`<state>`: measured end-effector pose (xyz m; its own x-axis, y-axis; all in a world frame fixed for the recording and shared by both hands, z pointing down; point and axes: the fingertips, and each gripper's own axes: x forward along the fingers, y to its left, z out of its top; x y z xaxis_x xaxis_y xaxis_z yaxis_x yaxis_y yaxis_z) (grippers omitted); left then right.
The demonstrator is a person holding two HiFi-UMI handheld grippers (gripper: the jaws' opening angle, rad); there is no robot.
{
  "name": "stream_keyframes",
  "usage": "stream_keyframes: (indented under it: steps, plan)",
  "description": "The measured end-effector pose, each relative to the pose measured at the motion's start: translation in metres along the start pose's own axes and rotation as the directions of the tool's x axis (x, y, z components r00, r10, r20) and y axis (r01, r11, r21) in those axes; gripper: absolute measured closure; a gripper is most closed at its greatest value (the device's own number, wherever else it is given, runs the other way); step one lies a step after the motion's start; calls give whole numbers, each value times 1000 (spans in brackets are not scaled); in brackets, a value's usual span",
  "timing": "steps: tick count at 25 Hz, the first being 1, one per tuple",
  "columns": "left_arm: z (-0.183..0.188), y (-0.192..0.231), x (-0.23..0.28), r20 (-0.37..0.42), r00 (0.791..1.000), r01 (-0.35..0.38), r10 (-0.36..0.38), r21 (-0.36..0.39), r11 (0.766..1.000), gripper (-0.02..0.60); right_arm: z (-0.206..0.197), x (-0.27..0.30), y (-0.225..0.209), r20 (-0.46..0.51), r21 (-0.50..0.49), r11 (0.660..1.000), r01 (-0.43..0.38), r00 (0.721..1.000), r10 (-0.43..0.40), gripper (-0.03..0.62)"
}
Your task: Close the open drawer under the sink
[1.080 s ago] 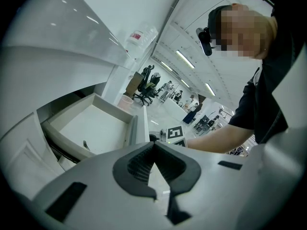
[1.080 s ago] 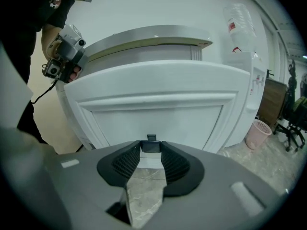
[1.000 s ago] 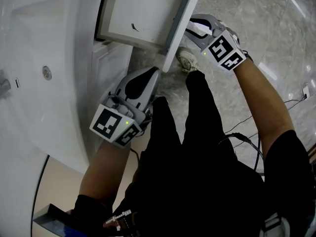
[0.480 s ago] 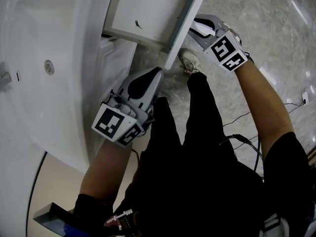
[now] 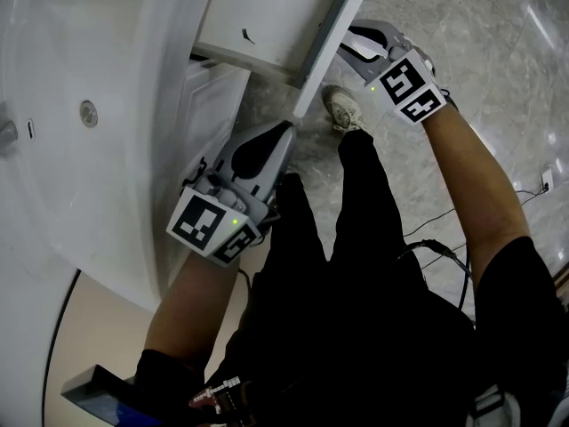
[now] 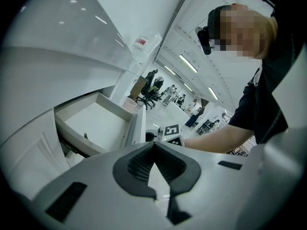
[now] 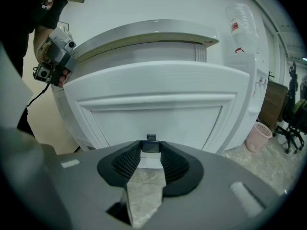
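Right tongs (image 7: 151, 150) clamp the handle (image 7: 151, 146) of the open drawer (image 7: 153, 111) — left tongs (image 6: 154, 145) closed tip to tip (empty).

the drawer (image 5: 267, 16) juts out beneath the sink (image 5: 89, 78).

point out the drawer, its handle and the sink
drawer (image 5: 271, 7): head view, on the bare floor inside it
handle (image 7: 150, 146): right gripper view, on the dark block low on the front panel
sink (image 5: 116, 176): head view, on the white bowl below the drain
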<state>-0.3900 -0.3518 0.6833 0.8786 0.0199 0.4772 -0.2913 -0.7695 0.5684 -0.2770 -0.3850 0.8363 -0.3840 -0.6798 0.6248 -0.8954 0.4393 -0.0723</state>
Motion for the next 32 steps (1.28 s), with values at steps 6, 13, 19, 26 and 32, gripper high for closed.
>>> stream_keyframes:
  steps: [6,13,19,26,32]
  plan:
    - [0,7,-6,4,1000,-5,5,-9,1000,582,8,11,0,0,2,1000,1,1000,-1,465]
    - [0,11,-9,10,1000,-4,4,-11,1000,581,15,23,0,-2,-3,1000,-8,1000,8,467]
    - [3,19,-14,19,1000,-14,15,-12,1000,581,23,31,0,5,-1,1000,-8,1000,8,467]
    - [-1,28,-18,19,999,-29,29,-16,999,583,29,41,-1,10,-4,1000,-15,1000,15,467]
    - [-5,26,-20,24,999,-29,30,-28,999,581,34,42,-2,15,-4,1000,-12,1000,12,467]
